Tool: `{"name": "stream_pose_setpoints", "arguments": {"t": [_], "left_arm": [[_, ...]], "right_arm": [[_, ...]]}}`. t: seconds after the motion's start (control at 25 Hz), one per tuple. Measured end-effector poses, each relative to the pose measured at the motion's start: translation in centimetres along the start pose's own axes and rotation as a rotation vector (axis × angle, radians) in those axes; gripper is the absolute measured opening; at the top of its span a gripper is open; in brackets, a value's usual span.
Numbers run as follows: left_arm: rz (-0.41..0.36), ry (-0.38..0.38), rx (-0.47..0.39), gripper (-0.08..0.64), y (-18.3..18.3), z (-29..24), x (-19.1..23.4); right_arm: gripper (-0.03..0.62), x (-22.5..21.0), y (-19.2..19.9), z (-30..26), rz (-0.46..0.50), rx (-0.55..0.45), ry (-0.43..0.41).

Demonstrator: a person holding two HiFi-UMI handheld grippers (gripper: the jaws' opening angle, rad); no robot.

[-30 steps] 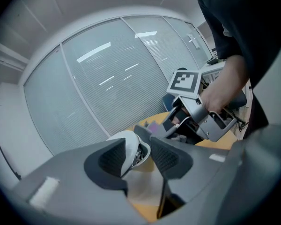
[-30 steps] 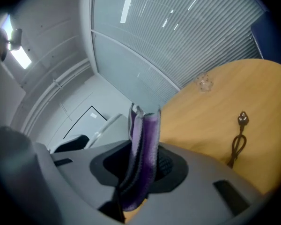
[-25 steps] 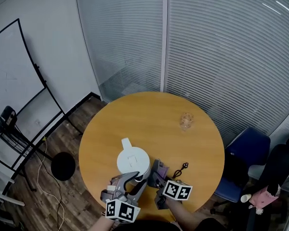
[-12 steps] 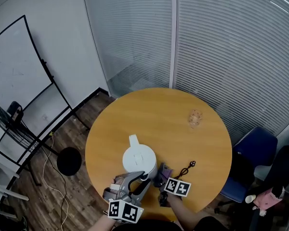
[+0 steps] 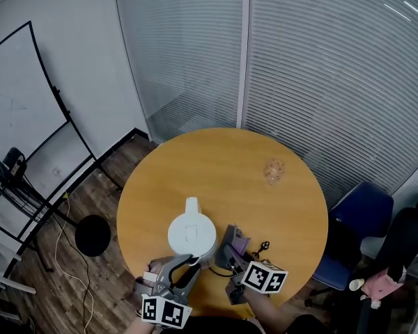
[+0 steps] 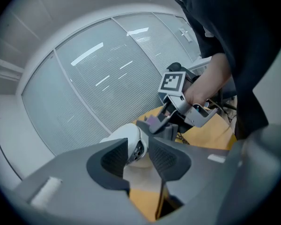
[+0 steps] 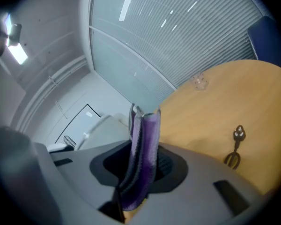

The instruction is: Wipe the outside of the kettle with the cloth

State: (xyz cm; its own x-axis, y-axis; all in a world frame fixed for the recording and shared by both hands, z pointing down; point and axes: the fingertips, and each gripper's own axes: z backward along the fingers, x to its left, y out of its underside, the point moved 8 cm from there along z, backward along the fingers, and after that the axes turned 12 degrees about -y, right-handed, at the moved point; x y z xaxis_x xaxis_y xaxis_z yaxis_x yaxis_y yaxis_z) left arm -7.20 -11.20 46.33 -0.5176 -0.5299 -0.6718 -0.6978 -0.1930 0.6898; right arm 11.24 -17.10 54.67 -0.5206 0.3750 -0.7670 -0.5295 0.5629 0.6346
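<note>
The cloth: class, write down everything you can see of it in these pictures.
The cloth is purple, soft-looking fabric, folded into a narrow strip with darker creases. It stands upright, pinched between the pads of the right gripper, with its top edge poking above them. It sits close beside the white kettle, on the kettle's right in the head view. Whether it touches the kettle cannot be told.

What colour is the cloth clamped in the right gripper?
Purple. The cloth shows best in the right gripper view, standing between the jaws.
</note>
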Motion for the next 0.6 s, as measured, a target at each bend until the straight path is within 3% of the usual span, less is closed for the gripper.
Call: {"name": "stream_pose_setpoints", "arguments": {"t": [0.2,0.44,0.6], "left_arm": [[0.022,-0.023,0.014,0.144,0.7,0.7,0.6],[0.054,-0.052,0.036,0.132,1.6,1.3,0.8],[0.05,-0.06,0.06,0.077,2.0,1.6,0.8]], "right_arm": [[0.1,4.1,-1.7,1.0,-0.048,-0.057,-0.118],[0.1,6.9,-1.9,1.1,-0.083,-0.036,-0.228],[0.1,6.7,-1.1,0.3,-0.07,-0.001,-0.215]]}}
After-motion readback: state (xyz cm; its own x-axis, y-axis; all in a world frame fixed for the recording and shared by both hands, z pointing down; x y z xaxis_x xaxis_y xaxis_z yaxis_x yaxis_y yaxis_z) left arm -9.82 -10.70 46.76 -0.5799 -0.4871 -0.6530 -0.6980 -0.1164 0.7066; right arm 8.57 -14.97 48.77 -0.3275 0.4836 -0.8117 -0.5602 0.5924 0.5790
